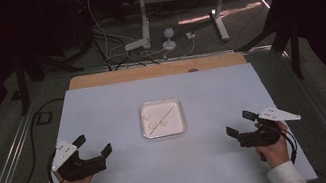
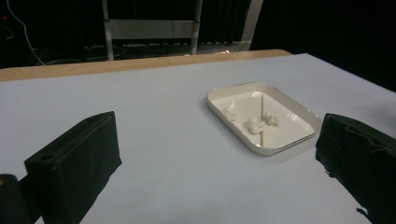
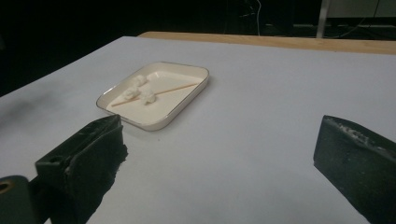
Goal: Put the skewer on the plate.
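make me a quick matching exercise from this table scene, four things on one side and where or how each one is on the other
Things:
1. tray
2. wooden skewer
3. left gripper
4. white lumps

Places or states:
A. lies slantwise across the tray
B. jaws open, near the table's left edge
C. at the middle of the table
D. three, clustered inside the tray

Pairs: 1-C, 2-A, 3-B, 4-D

We note pale grey table top (image 1: 130, 178), wooden strip (image 1: 113, 77) along its far edge. Beyond, on floor: white stand legs (image 1: 220, 10), cables (image 1: 107, 45), white round fitting (image 1: 168, 33).
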Tool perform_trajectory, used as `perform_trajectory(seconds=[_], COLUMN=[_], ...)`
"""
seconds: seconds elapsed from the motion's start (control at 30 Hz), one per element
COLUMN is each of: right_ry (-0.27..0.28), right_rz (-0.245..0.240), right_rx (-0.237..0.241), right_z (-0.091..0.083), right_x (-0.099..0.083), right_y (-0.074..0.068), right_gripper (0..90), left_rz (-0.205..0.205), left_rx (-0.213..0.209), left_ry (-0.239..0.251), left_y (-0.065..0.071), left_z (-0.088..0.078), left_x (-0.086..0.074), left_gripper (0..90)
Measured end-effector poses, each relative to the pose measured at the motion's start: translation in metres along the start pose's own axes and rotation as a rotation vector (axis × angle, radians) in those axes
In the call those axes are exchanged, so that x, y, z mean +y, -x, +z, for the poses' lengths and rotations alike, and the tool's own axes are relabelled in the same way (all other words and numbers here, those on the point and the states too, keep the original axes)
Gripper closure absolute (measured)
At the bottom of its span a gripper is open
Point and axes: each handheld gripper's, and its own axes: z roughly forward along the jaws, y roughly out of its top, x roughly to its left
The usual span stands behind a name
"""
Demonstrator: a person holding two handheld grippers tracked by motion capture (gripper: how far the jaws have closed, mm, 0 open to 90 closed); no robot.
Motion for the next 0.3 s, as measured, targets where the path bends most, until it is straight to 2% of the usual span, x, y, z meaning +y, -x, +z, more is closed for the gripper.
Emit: perform_trajectory(seconds=[0.3], right_ry=[-0.008], right_rz=[0.006], right_rx=[-0.009], right_z=[-0.0003], right_x=[-0.0035], right_y=[0.003], right_gripper=[1.4], left_rz=[-0.023], left_rx=[0.022], left_ry=[0.016], left_y=[-0.0038], left_z=[-0.0035], left_x=[-0.0007], left_gripper=[0.5])
